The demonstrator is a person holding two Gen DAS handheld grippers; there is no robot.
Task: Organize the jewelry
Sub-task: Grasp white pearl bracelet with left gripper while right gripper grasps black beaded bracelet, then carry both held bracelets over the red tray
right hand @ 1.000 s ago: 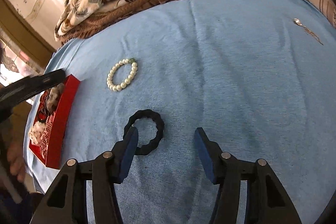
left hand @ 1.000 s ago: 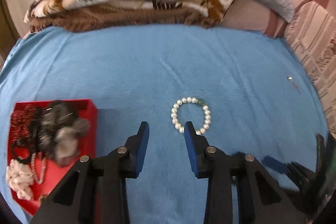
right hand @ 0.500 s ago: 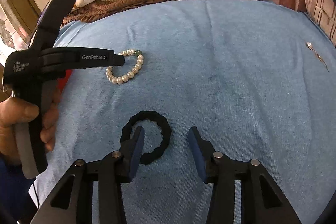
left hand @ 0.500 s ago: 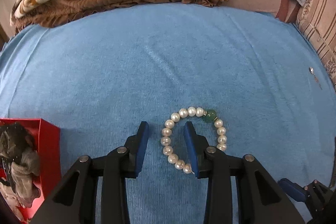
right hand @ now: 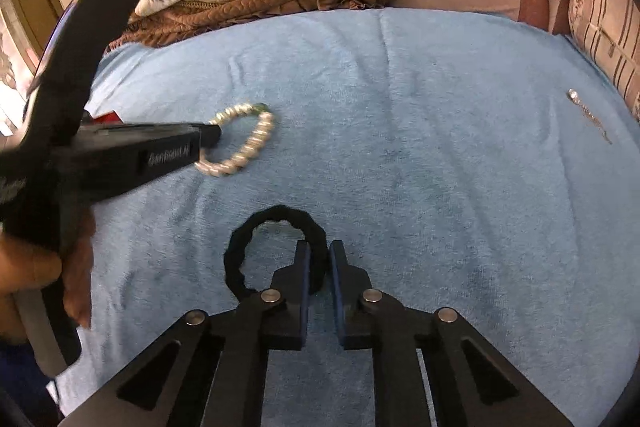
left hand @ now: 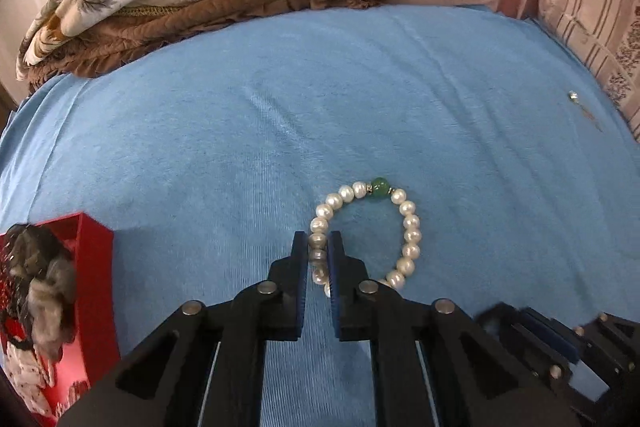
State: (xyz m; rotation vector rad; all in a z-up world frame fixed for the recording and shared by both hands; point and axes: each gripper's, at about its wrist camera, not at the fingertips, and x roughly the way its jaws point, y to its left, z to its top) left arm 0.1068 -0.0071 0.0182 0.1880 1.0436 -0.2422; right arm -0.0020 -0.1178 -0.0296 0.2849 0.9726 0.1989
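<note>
Box [left hand: 94, 291] at bed's left edge already has stuff in it. Left hand-held gripper [left hand: 319, 251] is pinched on pearl bracelet [left hand: 404, 227], right one [right hand: 319, 263] on black ring [right hand: 240, 247], both mid-bed. Earring [right hand: 588, 113] near right edge still untouched imo.

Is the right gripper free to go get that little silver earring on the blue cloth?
Probably not yet. The right gripper is shut on the black ring. The path to the silver earring looks clear across bare blue cloth.
</note>
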